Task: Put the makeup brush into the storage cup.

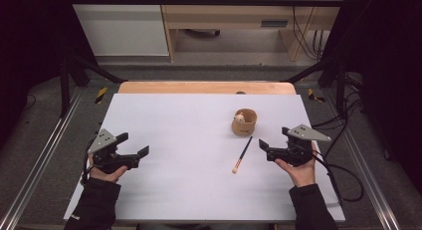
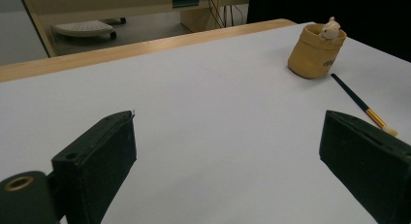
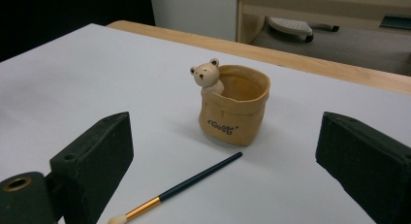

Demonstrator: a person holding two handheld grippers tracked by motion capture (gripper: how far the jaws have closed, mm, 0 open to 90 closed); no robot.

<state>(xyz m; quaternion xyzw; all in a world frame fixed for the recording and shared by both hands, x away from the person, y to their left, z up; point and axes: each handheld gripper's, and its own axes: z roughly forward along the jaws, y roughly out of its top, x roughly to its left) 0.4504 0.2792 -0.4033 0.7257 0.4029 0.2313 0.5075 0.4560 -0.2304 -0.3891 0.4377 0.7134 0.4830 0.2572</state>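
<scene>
A tan bag-shaped cup (image 1: pixel 244 122) (image 2: pixel 316 51) (image 3: pixel 234 104) with a small bear figure (image 3: pixel 207 74) on its rim stands right of the table's middle. A dark-handled paintbrush (image 1: pixel 242 154) (image 2: pixel 363 105) (image 3: pixel 178 190) lies just in front of it, bristle end toward me. My right gripper (image 1: pixel 262 145) (image 3: pixel 223 170) is held open, a short way right of the brush and facing the cup. At the table's left my left gripper (image 1: pixel 145 151) (image 2: pixel 228 161) is open too, with nothing between its jaws.
A white sheet (image 1: pixel 189 140) covers the wooden table (image 1: pixel 206 87). Black frame posts (image 1: pixel 64 70) stand at both sides, and cables (image 1: pixel 343 180) trail off the right edge. A desk (image 1: pixel 229 16) and a floor lie beyond the far edge.
</scene>
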